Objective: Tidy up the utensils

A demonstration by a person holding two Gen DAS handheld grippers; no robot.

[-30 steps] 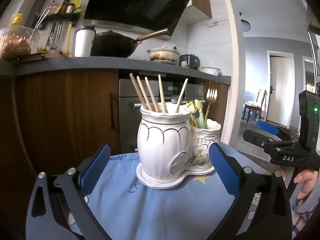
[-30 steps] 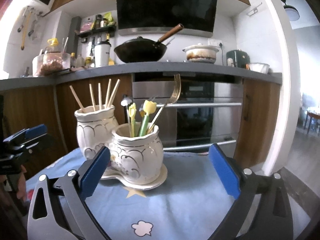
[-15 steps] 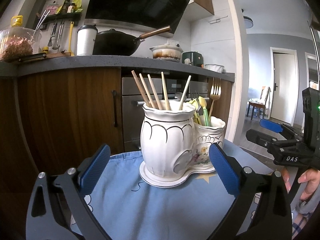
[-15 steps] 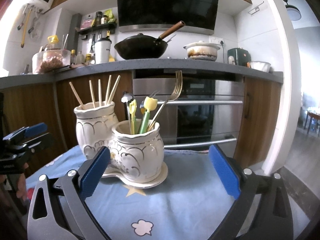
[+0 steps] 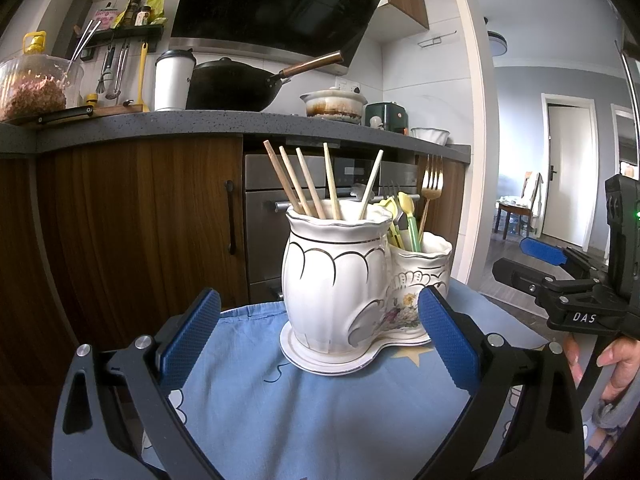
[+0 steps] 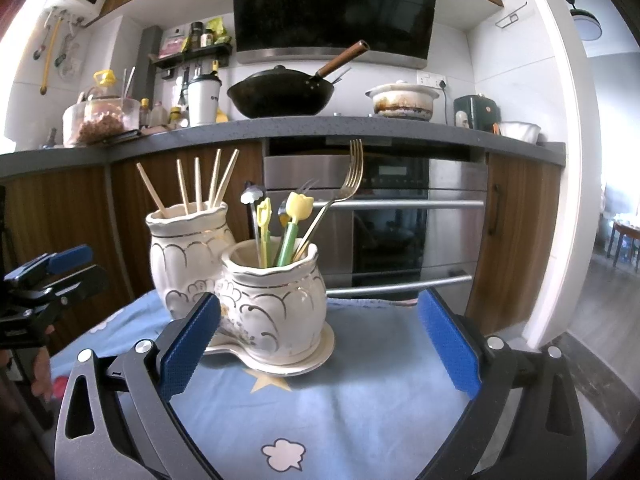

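While the left gripper [image 5: 318, 338] hovers with its fingers wide and empty, the taller jar [image 5: 334, 280] of chopsticks [image 5: 308, 186] stands just ahead on the blue-clothed bench [image 5: 320, 408]. Joined to it on one saucer, the shorter jar [image 6: 276, 294] holds a fork [image 6: 344, 192] and spoons. The right gripper [image 6: 318, 338] also spreads wide, empty.

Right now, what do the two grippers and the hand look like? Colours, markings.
Both the left gripper and right gripper are black frames with silver screws and blue textured pads. White "DAS" lettering marks the right one, plus a green LED. A bare hand grips it.
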